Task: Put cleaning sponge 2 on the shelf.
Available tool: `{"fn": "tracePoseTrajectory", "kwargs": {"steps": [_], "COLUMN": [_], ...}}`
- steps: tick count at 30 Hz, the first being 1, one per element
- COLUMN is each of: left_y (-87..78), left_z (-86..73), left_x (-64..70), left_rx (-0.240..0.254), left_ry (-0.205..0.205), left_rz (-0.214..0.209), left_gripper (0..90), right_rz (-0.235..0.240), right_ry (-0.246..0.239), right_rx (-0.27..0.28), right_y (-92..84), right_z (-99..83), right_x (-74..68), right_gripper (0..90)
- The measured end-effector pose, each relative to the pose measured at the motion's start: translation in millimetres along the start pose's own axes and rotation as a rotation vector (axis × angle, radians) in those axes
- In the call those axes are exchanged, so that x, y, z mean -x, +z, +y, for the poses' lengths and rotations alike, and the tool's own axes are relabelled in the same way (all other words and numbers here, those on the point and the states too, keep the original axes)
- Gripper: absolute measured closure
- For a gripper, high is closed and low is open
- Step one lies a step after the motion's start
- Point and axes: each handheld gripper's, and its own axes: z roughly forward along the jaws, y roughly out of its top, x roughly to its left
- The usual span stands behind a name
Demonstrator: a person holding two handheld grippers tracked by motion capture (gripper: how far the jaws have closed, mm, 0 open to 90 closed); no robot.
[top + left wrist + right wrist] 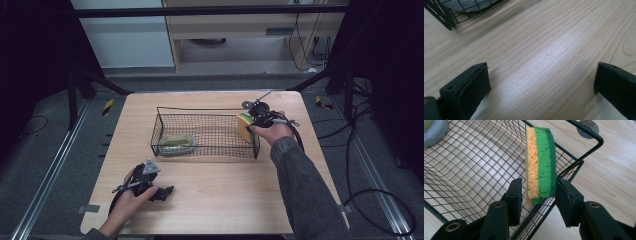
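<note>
the right hand-held gripper (537, 192) sits at the lower middle of its own view with a yellow and green sponge (541, 163) standing on edge between its two black jaws. the yellow face is turned to the left jaw and the dark green face to the right one. a thin gap shows on each side of the sponge, and whether the pads press on it cannot be told for certain. the sponge rises over the right end wall of a black wire basket (589, 136), just inside its corner. in the high view the same sponge (244, 126) is right of centre, at the right end of the basket (200, 109), with the right hand-held gripper (251, 126) just beside it. a grey-green pad (176, 142) lies in the basket's left end. the left hand-held gripper (169, 191) rests on the bare wooden tabletop (225, 190) at the lower left of the frame, jaws wide apart with nothing between them.
</note>
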Motion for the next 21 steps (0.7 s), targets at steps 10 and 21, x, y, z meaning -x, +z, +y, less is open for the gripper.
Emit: {"fn": "tracePoseTrajectory", "kwargs": {"steps": [10, 21], "left_y": [0.1, 0.5], "left_z": [0.1, 0.6], "left_x": [0.1, 0.5], "left_rx": [0.0, 0.001], "left_ry": [-0.001, 0.0], "left_rz": [0.0, 0.0], "left_gripper": [0.0, 0.0], "right_rz": [0.005, 0.026], "right_ry": [-0.004, -0.026], "right_rx": [0.025, 0.036], "right_y": [-8.2, -9.2], "right_z": [-0.1, 2.1], "right_x": [-2.8, -10.4], "right_gripper": [58.6, 59.8]}}
